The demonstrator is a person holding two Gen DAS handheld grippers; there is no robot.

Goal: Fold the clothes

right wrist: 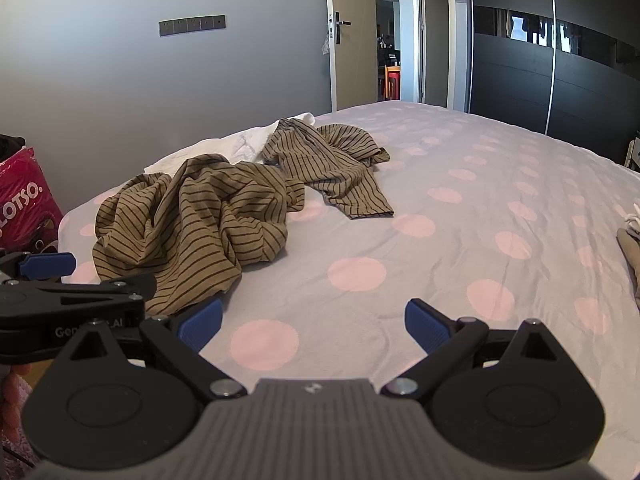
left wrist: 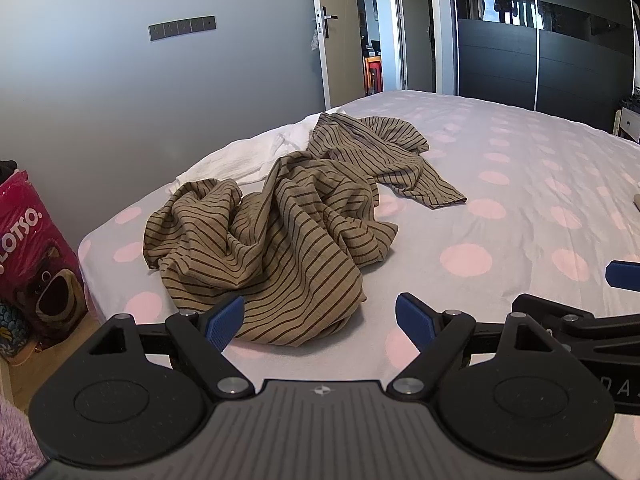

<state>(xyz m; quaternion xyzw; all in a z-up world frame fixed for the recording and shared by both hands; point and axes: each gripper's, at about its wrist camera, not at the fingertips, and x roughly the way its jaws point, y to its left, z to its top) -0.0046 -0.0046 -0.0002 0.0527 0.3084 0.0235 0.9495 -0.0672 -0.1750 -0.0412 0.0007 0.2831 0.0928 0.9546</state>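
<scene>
the striped garment (left wrist: 276,236) lies crumpled toward the bed's (left wrist: 520,184) left edge, its length running away toward the far corner. the left gripper (left wrist: 320,322), spread and empty, sits nearest its hem; the right gripper (right wrist: 314,326), also spread, faces bare sheet.

We're in a home bedroom, no doubt about it. A wide bed with a grey sheet dotted in pale pink circles (left wrist: 500,184) fills the floor. Behind it runs a plain grey painted wall (left wrist: 120,80) carrying a dark horizontal strip of switches (left wrist: 182,27). To the right, a tall dark sliding-door wardrobe with white vertical trim (left wrist: 560,60) lines the far side. An open cream door with a metal lever handle (left wrist: 326,20) gives onto a further room, where something orange and red shows. Down by the bedside stands a glossy pink shopping bag printed with a cartoon bear and the letters LOTSO (left wrist: 36,256).
</scene>
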